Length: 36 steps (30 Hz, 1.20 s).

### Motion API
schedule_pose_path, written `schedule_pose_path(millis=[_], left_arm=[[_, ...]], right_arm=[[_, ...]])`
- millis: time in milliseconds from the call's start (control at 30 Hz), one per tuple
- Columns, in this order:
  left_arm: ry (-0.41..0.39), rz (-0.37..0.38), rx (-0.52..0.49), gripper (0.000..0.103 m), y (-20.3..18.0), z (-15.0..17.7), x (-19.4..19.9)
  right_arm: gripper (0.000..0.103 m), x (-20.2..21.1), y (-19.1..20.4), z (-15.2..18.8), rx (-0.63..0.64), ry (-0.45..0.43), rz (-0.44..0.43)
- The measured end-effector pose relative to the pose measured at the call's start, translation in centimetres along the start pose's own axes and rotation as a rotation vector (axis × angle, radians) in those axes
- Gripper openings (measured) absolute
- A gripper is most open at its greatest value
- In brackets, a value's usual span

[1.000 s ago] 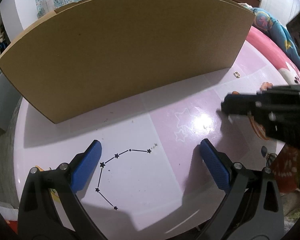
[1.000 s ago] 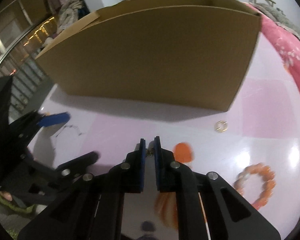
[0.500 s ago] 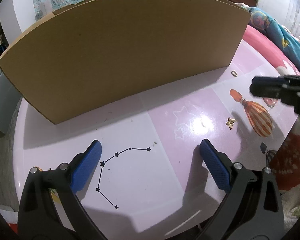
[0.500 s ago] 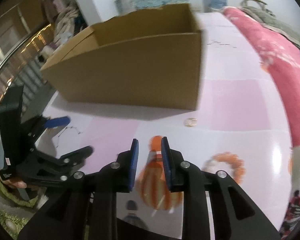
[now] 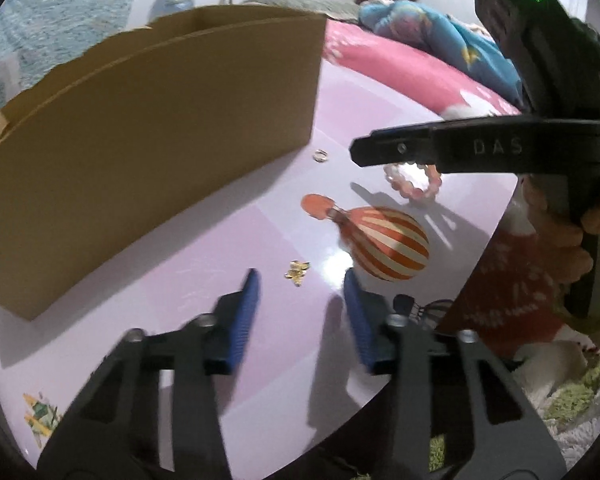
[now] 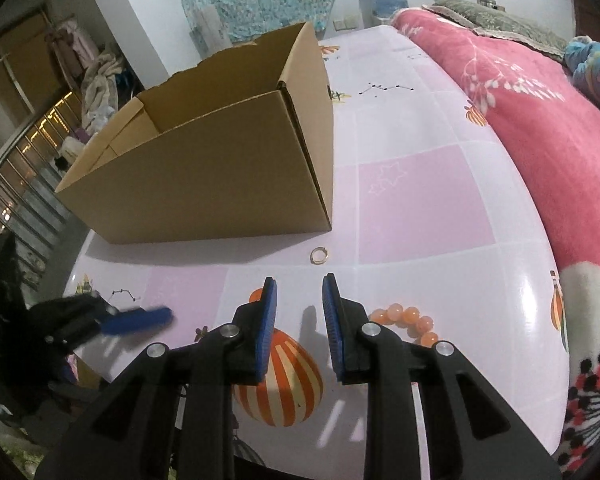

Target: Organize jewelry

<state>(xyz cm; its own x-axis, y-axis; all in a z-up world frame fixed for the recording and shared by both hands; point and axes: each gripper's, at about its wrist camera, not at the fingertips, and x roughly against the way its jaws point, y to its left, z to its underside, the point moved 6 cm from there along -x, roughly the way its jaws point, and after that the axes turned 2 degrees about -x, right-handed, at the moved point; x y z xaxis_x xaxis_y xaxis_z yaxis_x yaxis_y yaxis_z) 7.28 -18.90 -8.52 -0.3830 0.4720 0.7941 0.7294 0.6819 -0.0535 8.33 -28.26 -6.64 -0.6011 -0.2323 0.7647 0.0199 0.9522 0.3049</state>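
The cardboard box (image 6: 204,168) stands open-topped at the left of the table (image 6: 420,208), its long axis running from near left toward far right in the right wrist view, one corner edge facing the camera.

The left gripper (image 5: 300,300) hangs over the table with its blue pads (image 5: 246,304) apart; its jaws are closing, and nothing is pressed between them. The small gold butterfly charm (image 5: 297,271) lies flat on the table just ahead of the gap between the fingertips, not touched by either pad. It is blurred; its long axis appears to run diagonally from lower left to upper right in the left wrist view.

The gold ring (image 6: 319,256) lies flat just beside the near right corner of the box, apart from both grippers.

The right gripper (image 6: 299,296) sits above the printed striped balloon (image 6: 284,384), pads parted by a narrow gap with nothing between them. The ring lies just beyond its fingertips.

The orange bead bracelet (image 6: 408,320) lies flat to the right of the right gripper, partly hidden behind its right finger. A pink blanket (image 6: 540,128) borders the table's right edge.
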Motion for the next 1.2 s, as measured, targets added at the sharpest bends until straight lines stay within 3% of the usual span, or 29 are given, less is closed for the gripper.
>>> schedule_pose_path(millis=[100, 367, 467, 800, 1200], left_arm=[[0.017, -0.001, -0.003, 0.023, 0.4, -0.4, -0.4], [0.049, -0.042, -0.093, 0.016, -0.1, -1.0, -1.0], [0.062, -0.03, -0.116, 0.008, -0.4, -1.1, -1.0], [0.068, -0.04, -0.161, 0.006, -1.3, -1.0, -0.8], [0.044, -0.053, -0.098, 0.006, -0.4, -1.1, 0.1]], right_arm=[[0.024, 0.0, -0.3, 0.1, -0.01, -0.005, -0.012], [0.024, -0.2, -0.8, 0.3, -0.017, -0.012, -0.028], [0.024, -0.2, -0.8, 0.3, -0.022, -0.017, -0.033], [0.024, -0.1, -1.1, 0.2, -0.029, -0.028, -0.031], [0.024, 0.1, -0.6, -0.4, -0.002, -0.034, -0.011]])
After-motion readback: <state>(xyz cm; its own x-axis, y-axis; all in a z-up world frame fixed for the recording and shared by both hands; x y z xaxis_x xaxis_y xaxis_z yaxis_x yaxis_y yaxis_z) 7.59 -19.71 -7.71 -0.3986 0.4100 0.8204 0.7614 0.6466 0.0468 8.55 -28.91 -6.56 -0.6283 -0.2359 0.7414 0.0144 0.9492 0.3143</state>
